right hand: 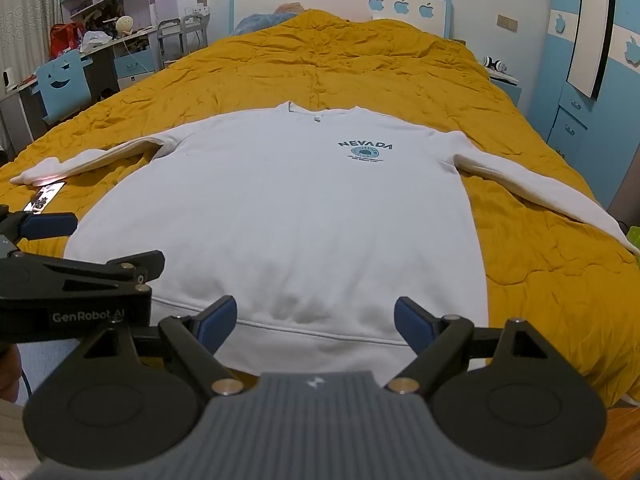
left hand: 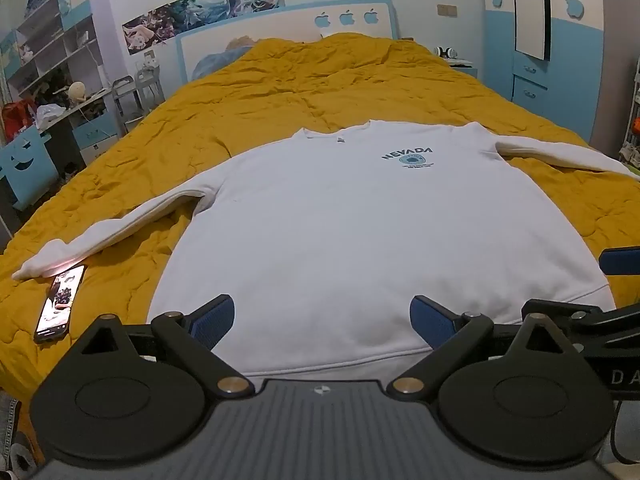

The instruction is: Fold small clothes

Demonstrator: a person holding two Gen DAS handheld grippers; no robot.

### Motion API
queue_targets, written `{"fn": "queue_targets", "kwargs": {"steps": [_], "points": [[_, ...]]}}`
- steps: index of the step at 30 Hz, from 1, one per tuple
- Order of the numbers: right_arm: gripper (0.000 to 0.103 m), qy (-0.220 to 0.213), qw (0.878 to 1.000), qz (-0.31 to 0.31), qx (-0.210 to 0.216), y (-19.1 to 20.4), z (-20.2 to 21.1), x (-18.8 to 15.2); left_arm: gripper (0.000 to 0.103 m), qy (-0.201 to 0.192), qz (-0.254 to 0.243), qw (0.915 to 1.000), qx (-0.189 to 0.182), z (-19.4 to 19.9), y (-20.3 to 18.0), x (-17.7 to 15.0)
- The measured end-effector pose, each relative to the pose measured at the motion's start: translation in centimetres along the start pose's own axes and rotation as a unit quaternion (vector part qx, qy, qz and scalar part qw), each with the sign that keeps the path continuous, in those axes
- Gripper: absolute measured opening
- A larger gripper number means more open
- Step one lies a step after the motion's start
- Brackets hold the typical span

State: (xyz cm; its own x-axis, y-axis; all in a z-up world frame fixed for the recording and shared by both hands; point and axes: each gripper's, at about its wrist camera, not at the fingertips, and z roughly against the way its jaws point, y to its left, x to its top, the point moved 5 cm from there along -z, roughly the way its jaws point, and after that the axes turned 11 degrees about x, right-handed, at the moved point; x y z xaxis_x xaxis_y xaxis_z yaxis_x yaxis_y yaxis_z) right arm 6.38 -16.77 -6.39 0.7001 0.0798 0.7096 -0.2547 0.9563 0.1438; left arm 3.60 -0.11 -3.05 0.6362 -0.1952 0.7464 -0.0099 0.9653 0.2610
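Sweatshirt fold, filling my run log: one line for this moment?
sweatshirt flat, unfolded | left claw open | right claw open | phone by sleeve

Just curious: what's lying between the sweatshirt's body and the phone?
Only bare yellow quilt separates the sweatshirt from the phone, seen in the left wrist view.

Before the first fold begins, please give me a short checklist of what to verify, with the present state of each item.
1. White sweatshirt lies flat, front up, on the yellow quilt: ok.
2. Both sleeves spread out to the sides: ok.
3. Left gripper open, nothing between its fingers: ok.
4. Right gripper open, nothing held: ok.
5. Phone lies beside the cuff of one sleeve, in the way of folding it: not ok.
6. Hem free of creases underneath: cannot tell.
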Motion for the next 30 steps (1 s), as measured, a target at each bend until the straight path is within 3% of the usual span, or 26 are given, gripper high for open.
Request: {"fn": "queue_targets", "kwargs": {"steps": [30], "points": [[0.082,0.000,1.000,0.000,0.001,-0.06,0.05,0.05,0.103,0.001,0.000,1.0000,0.004,0.05,0.54,-0.13]]}}
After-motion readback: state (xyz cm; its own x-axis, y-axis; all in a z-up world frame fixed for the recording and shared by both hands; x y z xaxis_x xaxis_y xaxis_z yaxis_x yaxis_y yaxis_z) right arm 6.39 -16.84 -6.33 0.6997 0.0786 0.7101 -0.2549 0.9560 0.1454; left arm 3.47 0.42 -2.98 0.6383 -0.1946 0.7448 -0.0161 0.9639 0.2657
